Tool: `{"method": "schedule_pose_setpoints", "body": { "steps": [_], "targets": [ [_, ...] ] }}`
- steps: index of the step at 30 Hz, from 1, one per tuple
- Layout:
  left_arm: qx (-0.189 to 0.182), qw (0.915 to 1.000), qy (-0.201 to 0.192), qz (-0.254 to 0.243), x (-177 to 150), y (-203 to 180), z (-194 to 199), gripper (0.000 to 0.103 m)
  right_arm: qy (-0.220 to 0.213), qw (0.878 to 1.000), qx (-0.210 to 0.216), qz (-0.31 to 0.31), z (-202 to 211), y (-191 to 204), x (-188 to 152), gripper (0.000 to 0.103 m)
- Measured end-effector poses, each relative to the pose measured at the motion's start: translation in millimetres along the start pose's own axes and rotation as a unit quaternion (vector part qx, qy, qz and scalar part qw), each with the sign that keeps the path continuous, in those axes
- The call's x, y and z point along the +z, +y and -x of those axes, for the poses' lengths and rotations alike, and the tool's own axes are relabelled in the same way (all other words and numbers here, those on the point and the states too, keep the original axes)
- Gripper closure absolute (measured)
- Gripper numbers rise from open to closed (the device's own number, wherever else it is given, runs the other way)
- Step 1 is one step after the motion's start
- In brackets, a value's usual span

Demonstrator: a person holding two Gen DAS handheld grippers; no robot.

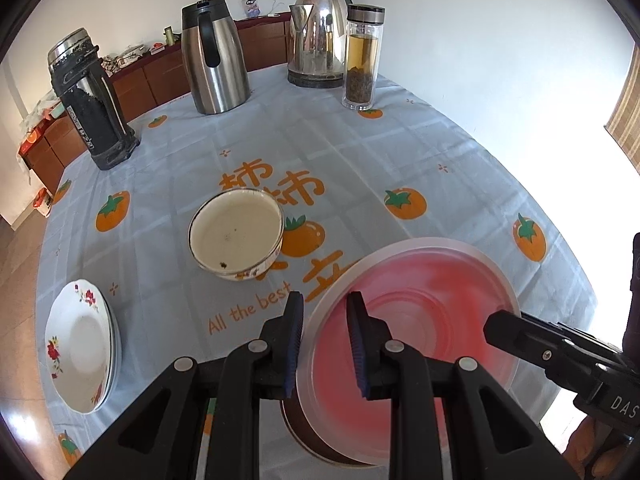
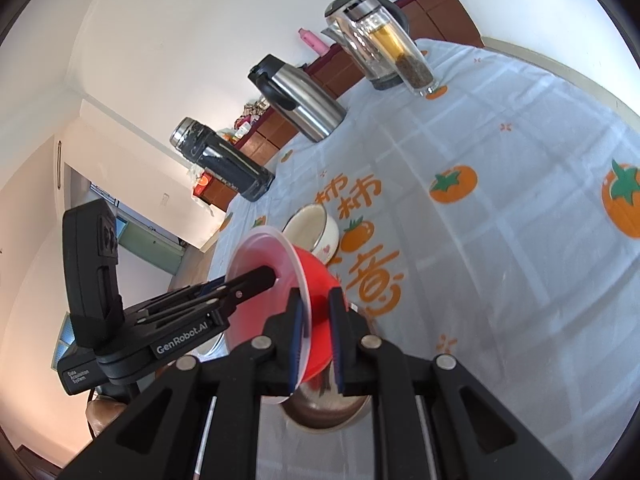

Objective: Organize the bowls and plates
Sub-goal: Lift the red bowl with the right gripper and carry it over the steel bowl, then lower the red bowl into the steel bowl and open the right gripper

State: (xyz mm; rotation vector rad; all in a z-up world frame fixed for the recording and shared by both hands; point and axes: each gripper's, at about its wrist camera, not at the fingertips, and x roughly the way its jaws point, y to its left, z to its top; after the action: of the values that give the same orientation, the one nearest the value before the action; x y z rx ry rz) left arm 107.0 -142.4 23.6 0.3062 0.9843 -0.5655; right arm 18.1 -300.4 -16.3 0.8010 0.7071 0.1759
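A red bowl [image 1: 416, 304] with a wide translucent rim is held off the table between both grippers. My left gripper [image 1: 326, 340] is shut on its near-left rim, one pad inside and one outside. My right gripper [image 2: 318, 340] is shut on the opposite rim and shows in the left wrist view as a black finger [image 1: 504, 330]. A brown dish [image 2: 324, 414] lies on the cloth just under the red bowl [image 2: 316, 280]. A cream bowl [image 1: 236, 232] stands empty mid-table. Stacked white floral plates [image 1: 80, 344] sit at the left edge.
Along the far side of the tablecloth [image 1: 400, 152] stand a black flask [image 1: 90, 100], a steel jug [image 1: 214, 56], an electric kettle [image 1: 318, 40] and a glass tea bottle [image 1: 362, 56]. A wooden cabinet [image 1: 160, 76] runs behind the table.
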Motion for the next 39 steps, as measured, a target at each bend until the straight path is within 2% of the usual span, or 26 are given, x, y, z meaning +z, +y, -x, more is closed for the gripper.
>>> {"method": "schedule_pose_setpoints", "body": {
  "steps": [10,20,33,39],
  "targets": [
    [0.018,0.9993,0.024,-0.021,-27.2,-6.7,-7.5,0.078,0.023,1.0,-0.005,-0.019,-2.5,-6.9,-27.8,0.09],
    [0.039,0.9975,0.05,-0.03,-42.8,-9.7,-24.6,0.074,0.045,0.998,-0.019,-0.026,-12.3,-13.6,-41.9,0.09],
    [0.065,0.9954,0.061,-0.036,-44.0,-8.8,-38.2,0.072,0.049,0.997,-0.052,0.018,-26.4,-6.4,-42.9,0.088],
    [0.082,0.9937,0.059,-0.047,-43.5,-12.2,-39.8,0.072,0.048,0.997,-0.054,0.032,-31.7,-4.6,-44.7,0.079]
  ]
}}
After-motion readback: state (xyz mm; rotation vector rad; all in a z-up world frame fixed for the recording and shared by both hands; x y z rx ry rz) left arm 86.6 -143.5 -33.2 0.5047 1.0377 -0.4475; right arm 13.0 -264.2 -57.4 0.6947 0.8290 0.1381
